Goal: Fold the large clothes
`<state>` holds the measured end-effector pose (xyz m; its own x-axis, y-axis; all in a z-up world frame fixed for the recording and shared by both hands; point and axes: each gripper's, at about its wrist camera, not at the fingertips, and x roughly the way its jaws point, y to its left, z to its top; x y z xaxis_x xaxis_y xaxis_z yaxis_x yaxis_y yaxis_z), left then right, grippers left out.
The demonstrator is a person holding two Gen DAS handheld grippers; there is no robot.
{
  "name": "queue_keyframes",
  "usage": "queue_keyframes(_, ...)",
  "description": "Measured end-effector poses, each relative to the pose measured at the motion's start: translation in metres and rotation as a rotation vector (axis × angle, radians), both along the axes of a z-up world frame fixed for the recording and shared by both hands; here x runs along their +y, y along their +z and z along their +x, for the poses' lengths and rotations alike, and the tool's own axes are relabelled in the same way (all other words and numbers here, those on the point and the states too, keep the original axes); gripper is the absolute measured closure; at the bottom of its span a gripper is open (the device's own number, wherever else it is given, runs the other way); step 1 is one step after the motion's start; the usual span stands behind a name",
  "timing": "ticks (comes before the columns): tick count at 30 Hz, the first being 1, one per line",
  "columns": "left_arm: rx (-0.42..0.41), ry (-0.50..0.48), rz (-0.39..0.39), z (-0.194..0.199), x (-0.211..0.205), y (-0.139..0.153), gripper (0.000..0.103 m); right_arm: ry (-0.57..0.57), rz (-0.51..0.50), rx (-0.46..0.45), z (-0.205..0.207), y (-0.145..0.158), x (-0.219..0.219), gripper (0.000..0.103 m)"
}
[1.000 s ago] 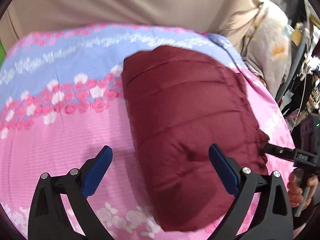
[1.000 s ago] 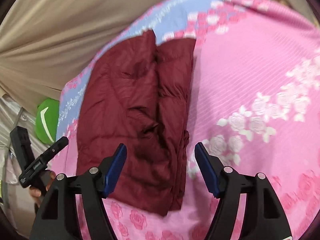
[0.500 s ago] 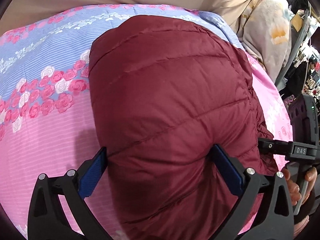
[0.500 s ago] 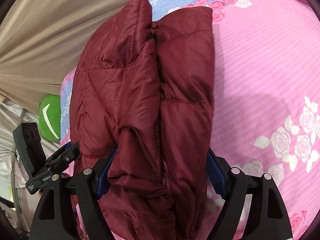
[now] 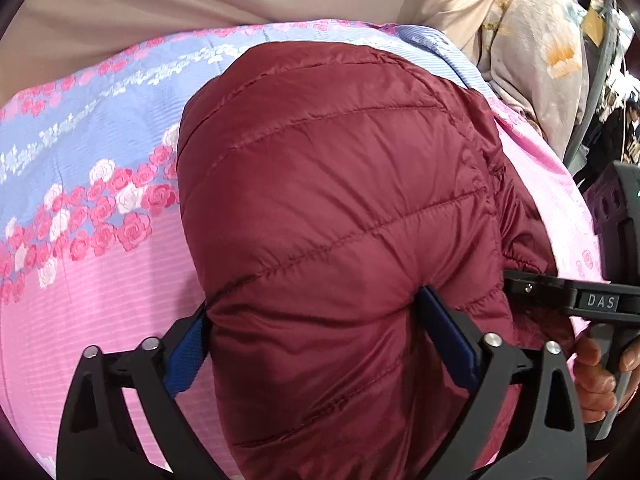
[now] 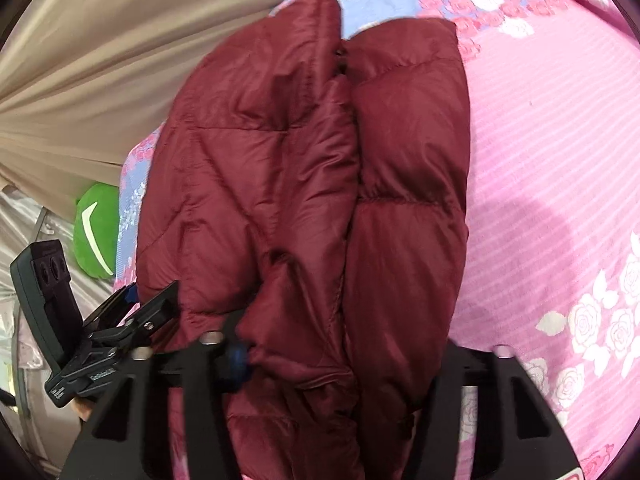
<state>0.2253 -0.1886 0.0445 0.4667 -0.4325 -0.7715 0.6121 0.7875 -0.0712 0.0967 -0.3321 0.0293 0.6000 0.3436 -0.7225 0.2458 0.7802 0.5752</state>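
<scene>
A dark red puffy jacket lies on a bed with a pink and blue rose bedspread. It is already folded into a long, thick bundle, and its near end sits right under both tools.

The left gripper squeezes the near end of the jacket; its blue pads dent the soft cloth on both sides. The right gripper has just been closing, and the jacket's thick fold is pinched between its jaws too. A person's hand holds that tool's handle at the far right.

I think this is the grab step before another fold. Next, both tools should lift the near end together and carry it over toward the far end. The slippery, puffy cloth might slide out, so a firm grip and a slow lift would help.
</scene>
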Motion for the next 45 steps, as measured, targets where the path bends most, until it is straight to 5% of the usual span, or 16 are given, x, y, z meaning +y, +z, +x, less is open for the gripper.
queue_keyframes(2, -0.017, -0.008, 0.009, -0.001, 0.000, 0.002, 0.018, -0.007, -0.031, -0.024, -0.001, 0.009, 0.010, 0.076)
queue_keyframes(5, -0.045, -0.013, 0.017, -0.004, 0.001, 0.009, 0.034, -0.017, -0.087, -0.067, -0.005, 0.024, 0.026, 0.084)
queue_keyframes(10, -0.097, -0.041, -0.003, -0.018, 0.007, 0.028, 0.064, -0.027, -0.154, -0.147, -0.015, 0.051, 0.047, 0.087)
queue_keyframes(13, -0.137, -0.070, -0.018, -0.033, 0.008, 0.044, 0.071, -0.041, -0.204, -0.210, -0.027, 0.074, 0.065, 0.088)
queue_keyframes(24, -0.376, -0.113, -0.109, -0.088, 0.031, 0.124, 0.074, -0.086, -0.313, -0.435, -0.074, 0.146, 0.101, 0.088)
queue_keyframes(33, -0.572, -0.053, -0.187, -0.103, 0.076, 0.188, 0.074, -0.047, -0.376, -0.645, -0.090, 0.207, 0.124, 0.088)
queue_keyframes(40, -0.692, 0.031, -0.211, -0.094, 0.126, 0.223, 0.074, 0.027, -0.360, -0.744, -0.053, 0.240, 0.163, 0.088)
queue_keyframes(45, -0.670, 0.101, -0.206, -0.057, 0.157, 0.220, 0.074, 0.094, -0.257, -0.724, 0.012, 0.236, 0.186, 0.087)
